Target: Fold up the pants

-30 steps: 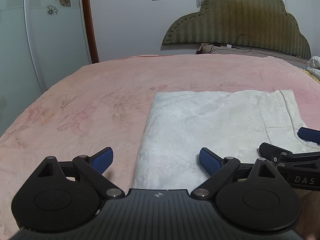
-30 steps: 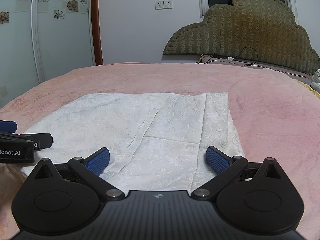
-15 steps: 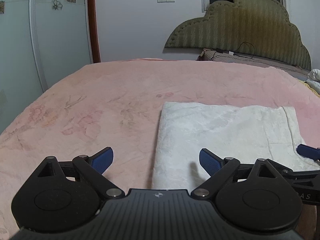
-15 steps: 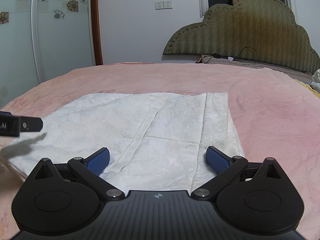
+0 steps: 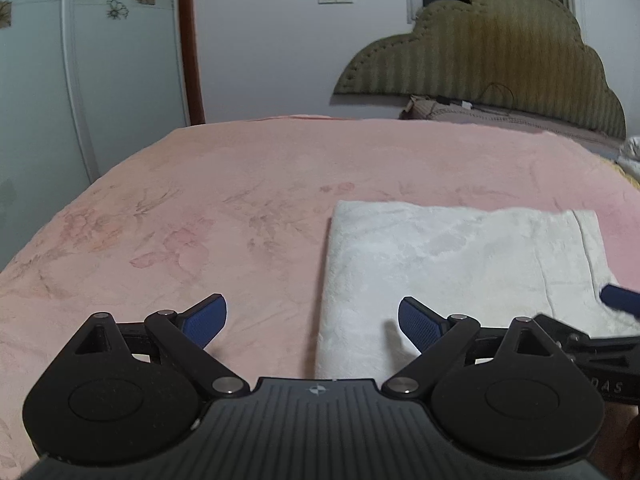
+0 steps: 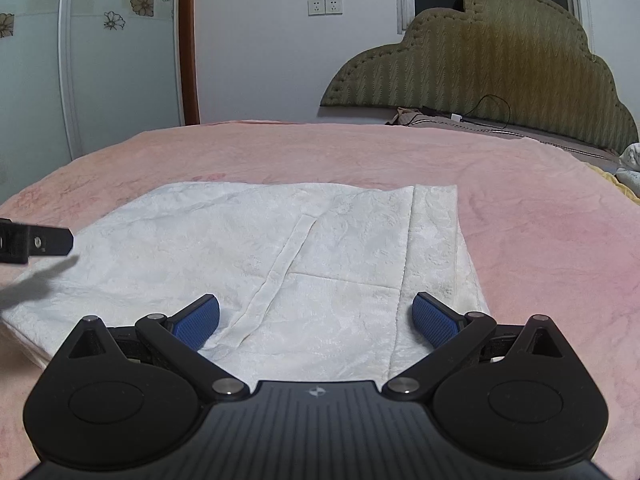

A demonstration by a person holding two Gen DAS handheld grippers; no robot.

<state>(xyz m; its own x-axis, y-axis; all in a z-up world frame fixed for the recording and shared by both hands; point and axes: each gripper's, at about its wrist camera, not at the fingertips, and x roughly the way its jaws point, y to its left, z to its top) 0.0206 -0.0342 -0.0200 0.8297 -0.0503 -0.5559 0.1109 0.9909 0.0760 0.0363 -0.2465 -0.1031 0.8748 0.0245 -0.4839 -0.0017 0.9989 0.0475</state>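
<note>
White patterned pants (image 6: 280, 256) lie folded into a flat rectangle on the pink bed; they also show in the left wrist view (image 5: 452, 264). My left gripper (image 5: 312, 322) is open and empty, held above the bed at the fold's left edge, not touching it. My right gripper (image 6: 316, 320) is open and empty, low over the near edge of the pants. The right gripper's blue fingertip (image 5: 620, 298) shows at the right of the left wrist view. The left gripper's black fingertip (image 6: 52, 242) shows at the left of the right wrist view.
The pink blanket (image 5: 200, 208) covers the bed. An olive headboard (image 6: 500, 80) with a pillow and a cable stands at the back right. A wall with sockets (image 6: 325, 7) and a flowered wardrobe door (image 6: 112, 60) are behind. White bedding (image 6: 630, 168) lies at the far right.
My left gripper has lifted and pulled back to the left off the pants; the fold now sits farther right and lower in its view. The right gripper has not moved.
</note>
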